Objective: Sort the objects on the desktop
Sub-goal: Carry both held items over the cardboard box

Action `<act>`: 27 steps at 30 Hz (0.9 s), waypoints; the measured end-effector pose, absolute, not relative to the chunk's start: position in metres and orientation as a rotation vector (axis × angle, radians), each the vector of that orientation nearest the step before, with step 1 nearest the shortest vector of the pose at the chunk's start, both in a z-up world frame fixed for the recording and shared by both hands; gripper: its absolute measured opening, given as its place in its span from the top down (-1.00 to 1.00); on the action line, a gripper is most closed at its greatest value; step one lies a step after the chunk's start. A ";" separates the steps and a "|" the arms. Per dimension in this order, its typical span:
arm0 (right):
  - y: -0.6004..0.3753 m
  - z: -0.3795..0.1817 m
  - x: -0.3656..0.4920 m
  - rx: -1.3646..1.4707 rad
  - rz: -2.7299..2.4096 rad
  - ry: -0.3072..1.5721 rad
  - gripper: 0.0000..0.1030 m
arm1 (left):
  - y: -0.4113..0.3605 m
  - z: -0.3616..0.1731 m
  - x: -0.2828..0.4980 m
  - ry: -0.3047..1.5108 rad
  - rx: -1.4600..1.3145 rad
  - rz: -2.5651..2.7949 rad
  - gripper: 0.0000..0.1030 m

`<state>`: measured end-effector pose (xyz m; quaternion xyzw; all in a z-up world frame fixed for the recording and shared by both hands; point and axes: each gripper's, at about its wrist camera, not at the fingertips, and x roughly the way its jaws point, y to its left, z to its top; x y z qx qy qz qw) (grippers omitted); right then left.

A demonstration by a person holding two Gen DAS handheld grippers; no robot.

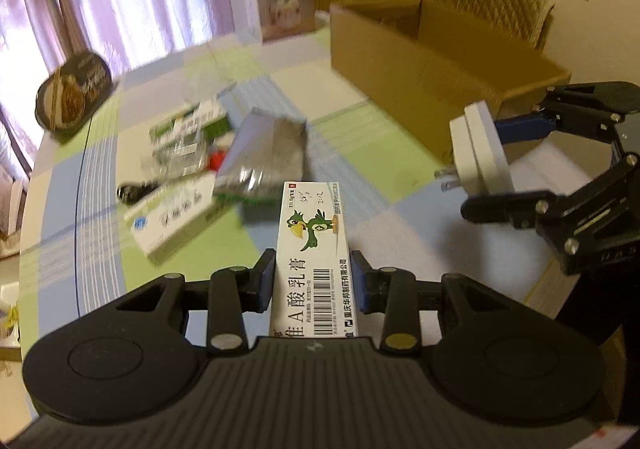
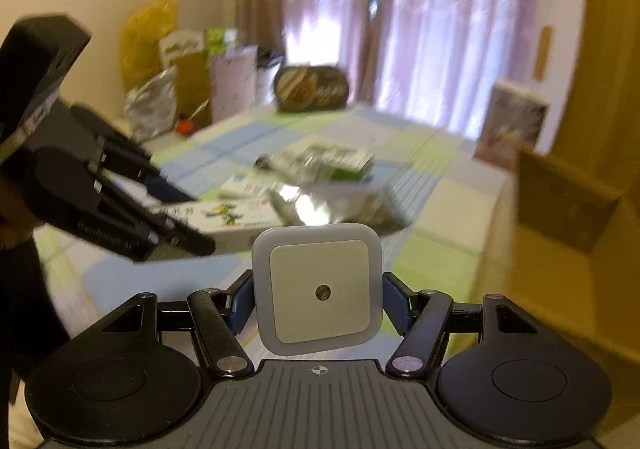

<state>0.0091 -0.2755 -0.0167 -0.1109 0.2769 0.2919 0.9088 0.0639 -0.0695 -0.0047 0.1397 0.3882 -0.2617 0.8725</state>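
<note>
Left gripper (image 1: 313, 279) clamping ointment box (image 1: 312, 245) lengthwise pointing forward, right gripper (image 2: 318, 291) gripping night-light plug (image 2: 318, 289)

Table under a checked green, blue and white cloth (image 1: 360, 113), bearing an open brown cardboard box (image 1: 424, 77), blurred medicine cartons (image 1: 172, 217), a crumpled silver foil packet (image 1: 264, 153) and a dark oval tin (image 1: 74, 91).

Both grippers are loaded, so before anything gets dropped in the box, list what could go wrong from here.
1. The left gripper pinches only the near end of the long ointment box; the overhang could pivot or slip.
2. The right gripper carries the plug-in night light close to the left gripper; they could collide near the cardboard box.
</note>
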 end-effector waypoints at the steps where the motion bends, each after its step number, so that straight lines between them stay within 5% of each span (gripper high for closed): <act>1: -0.281 -0.008 0.010 -0.215 0.584 0.556 -0.22 | -0.075 0.003 0.064 0.795 0.289 -0.559 0.36; 13: -0.396 0.046 0.053 -0.098 0.230 0.523 -0.22 | -0.200 0.075 0.083 0.612 0.260 -0.747 0.36; 27: -0.471 0.021 0.085 -0.035 0.161 0.605 -0.22 | -0.299 0.036 0.139 0.690 0.207 -0.800 0.36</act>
